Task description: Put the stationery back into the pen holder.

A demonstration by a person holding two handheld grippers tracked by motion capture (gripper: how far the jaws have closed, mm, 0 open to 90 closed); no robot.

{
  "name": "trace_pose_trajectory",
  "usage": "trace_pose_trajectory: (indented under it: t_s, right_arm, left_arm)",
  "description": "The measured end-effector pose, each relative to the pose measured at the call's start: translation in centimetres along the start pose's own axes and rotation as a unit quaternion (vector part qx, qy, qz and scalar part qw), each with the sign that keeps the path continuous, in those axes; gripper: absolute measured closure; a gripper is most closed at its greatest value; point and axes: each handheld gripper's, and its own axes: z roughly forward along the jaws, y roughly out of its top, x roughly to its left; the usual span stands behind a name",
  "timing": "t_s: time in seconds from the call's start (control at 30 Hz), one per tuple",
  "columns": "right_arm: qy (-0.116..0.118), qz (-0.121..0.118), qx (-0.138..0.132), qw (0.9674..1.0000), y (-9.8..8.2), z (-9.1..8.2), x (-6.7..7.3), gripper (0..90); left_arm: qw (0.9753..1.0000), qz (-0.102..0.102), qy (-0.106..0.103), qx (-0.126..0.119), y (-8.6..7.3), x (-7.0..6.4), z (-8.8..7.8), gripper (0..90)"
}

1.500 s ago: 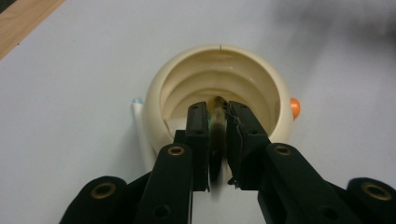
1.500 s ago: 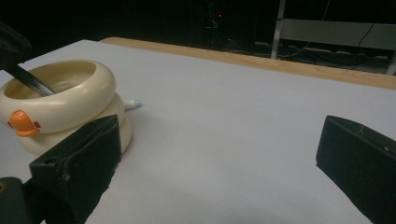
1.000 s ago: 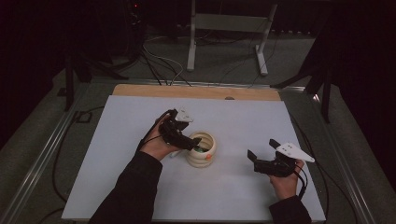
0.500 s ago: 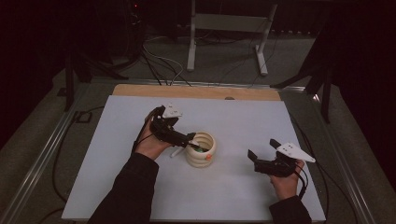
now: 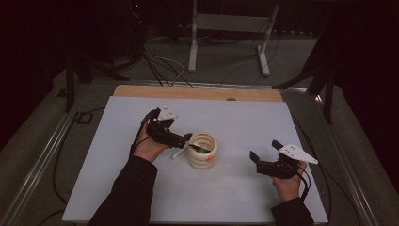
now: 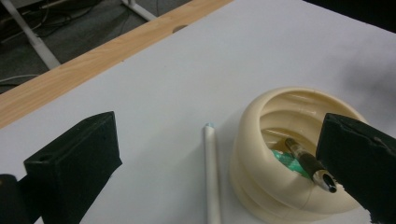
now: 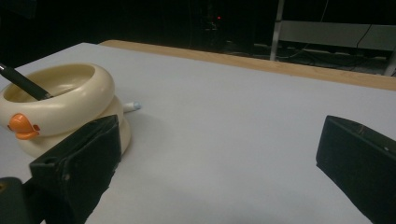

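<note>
Left gripper [image 5: 186, 140] has just been opening, jaws wide and empty; dark pen [image 6: 309, 165] now leans inside the cream holder [image 5: 202, 150]. White pen [image 6: 211, 172] lies just left of it, probably next. Right gripper [image 5: 258, 160] waits open, empty.

A darkened lab or recording studio: a white tabletop [image 5: 244, 188] edged with a wooden strip [image 5: 197, 92] stands on grey carpeted floor [image 5: 291, 61], with black cables [image 5: 160, 61] trailing across it, a white metal stand [image 5: 230, 33] behind, and black drapes [image 5: 56, 37] closing off the surroundings.
</note>
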Motion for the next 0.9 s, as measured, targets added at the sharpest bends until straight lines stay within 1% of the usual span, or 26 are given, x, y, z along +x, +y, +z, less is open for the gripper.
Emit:
trace_pose_trajectory:
  t_s: [0.1, 0.2, 0.47, 0.63, 0.9]
  right_arm:
    - [0.000, 0.000, 0.000, 1.0000, 0.0, 0.0, 0.0, 0.1]
    - [0.000, 0.000, -0.001, 1.0000, 0.0, 0.0, 0.0, 0.1]
    - [-0.001, 0.001, -0.001, 1.0000, 0.0, 0.0, 0.0, 0.1]
    - [-0.001, 0.001, -0.001, 1.0000, 0.0, 0.0, 0.0, 0.1]
    - [-0.001, 0.002, 0.000, 1.0000, 0.0, 0.0, -0.1, 0.1]
  left_arm:
    - [1.0000, -0.002, 0.008, -0.005, -0.1, 0.1, -0.1, 0.1]
    - [0.9999, -0.007, 0.011, -0.008, -0.2, 0.3, -0.1, 0.1]
    - [0.9998, -0.014, 0.011, -0.011, -0.6, 0.6, -0.2, 0.1]
    - [0.9996, -0.021, 0.014, -0.013, -0.9, 0.9, -0.3, 0.0]
    - [0.9994, -0.027, 0.017, -0.016, -1.2, 1.3, -0.3, 0.1]
